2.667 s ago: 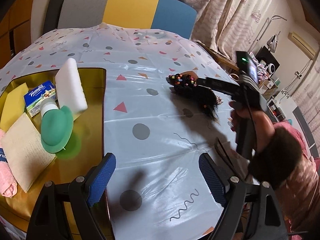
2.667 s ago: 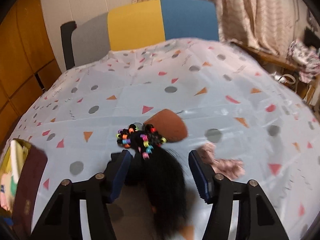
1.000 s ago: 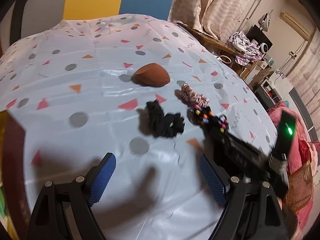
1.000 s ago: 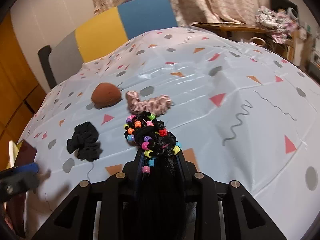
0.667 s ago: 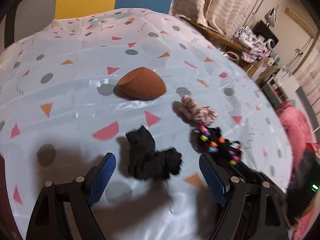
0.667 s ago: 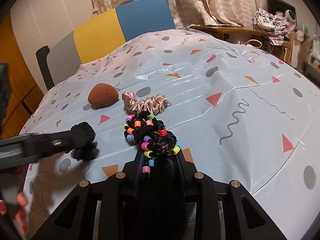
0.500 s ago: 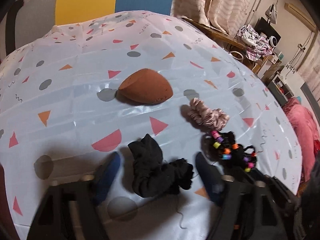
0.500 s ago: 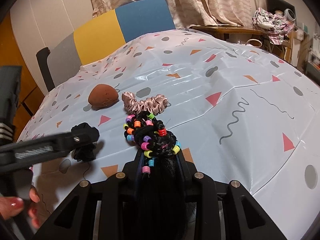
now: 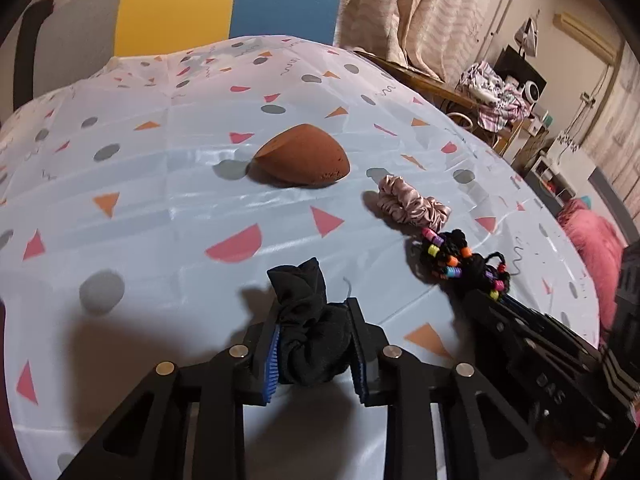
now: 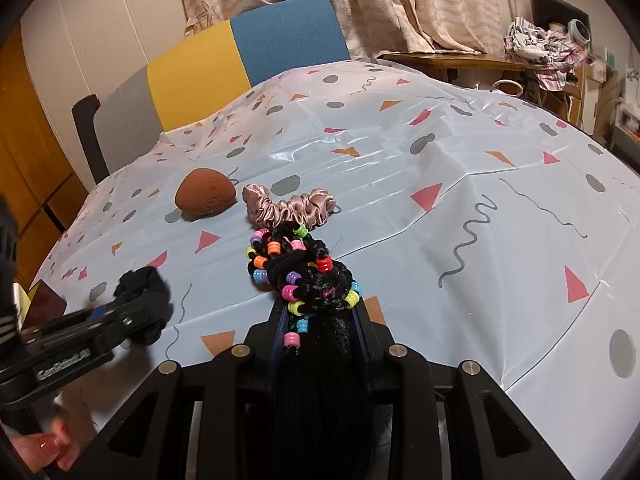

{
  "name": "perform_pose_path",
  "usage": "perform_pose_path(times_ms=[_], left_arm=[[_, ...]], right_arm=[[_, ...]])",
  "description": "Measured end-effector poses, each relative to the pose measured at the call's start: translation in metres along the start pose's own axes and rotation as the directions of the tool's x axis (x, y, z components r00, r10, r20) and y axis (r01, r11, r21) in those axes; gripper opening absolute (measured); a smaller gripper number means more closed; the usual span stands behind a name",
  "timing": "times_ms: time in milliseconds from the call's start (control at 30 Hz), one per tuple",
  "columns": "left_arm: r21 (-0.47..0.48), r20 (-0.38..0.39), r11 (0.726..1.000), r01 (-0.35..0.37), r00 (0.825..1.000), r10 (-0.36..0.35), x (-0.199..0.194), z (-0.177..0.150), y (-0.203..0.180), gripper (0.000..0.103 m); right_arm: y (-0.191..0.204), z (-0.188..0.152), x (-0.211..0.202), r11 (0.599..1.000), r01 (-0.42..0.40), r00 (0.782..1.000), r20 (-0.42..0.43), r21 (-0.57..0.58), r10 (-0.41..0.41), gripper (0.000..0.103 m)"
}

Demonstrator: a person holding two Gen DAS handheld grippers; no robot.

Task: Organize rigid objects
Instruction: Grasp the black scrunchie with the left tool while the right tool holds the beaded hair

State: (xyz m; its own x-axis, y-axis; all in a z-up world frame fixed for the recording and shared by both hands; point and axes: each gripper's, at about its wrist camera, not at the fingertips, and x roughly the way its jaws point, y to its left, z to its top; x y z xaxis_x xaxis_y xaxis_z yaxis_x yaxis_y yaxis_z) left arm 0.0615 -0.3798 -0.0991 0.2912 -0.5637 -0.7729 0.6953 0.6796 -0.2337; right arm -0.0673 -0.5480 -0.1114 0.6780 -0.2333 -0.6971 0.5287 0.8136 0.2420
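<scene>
Here: tablecloth (image 9: 168,184), patterned with dots and triangles, over the tabletop, a colour-block chair (image 9: 224,4) at its far edge. On it, mid-tabletop, a brown sponge (image 9: 303,159) with a pink scrunchie (image 9: 412,206) near it toward the right edge. Nearer the near edge, the right gripper (image 10: 320,320) is clamped on a beaded hairpiece (image 10: 298,268), and the left gripper (image 9: 314,344), jaws having just closed, pinches a black scrunchie (image 9: 308,328) between its blue pads (image 9: 273,356).
</scene>
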Motion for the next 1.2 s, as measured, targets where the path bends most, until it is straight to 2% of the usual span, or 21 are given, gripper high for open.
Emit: perform_pose_path(times_ms=[333, 700, 967, 1200], left_arm=[[-0.098, 0.004, 0.993, 0.063, 0.998, -0.063, -0.037, -0.032, 0.02, 0.025], [-0.149, 0.049, 0.983, 0.11, 0.993, -0.104, -0.099, -0.067, 0.042, 0.025], [-0.169, 0.128, 0.979, 0.115, 0.987, -0.094, -0.153, -0.078, 0.064, 0.025], [-0.218, 0.174, 0.973, 0.08, 0.984, -0.042, -0.194, -0.094, 0.098, 0.025]], right_arm=[[0.004, -0.001, 0.001, 0.999, 0.028, 1.0, -0.002, -0.022, -0.028, 0.03], [0.009, -0.001, 0.002, 0.997, 0.055, 0.998, -0.006, -0.046, -0.056, 0.03], [0.014, -0.002, 0.002, 0.994, 0.086, 0.996, -0.008, -0.072, -0.087, 0.03], [0.019, -0.002, 0.003, 0.989, 0.114, 0.993, -0.009, -0.098, -0.116, 0.03]])
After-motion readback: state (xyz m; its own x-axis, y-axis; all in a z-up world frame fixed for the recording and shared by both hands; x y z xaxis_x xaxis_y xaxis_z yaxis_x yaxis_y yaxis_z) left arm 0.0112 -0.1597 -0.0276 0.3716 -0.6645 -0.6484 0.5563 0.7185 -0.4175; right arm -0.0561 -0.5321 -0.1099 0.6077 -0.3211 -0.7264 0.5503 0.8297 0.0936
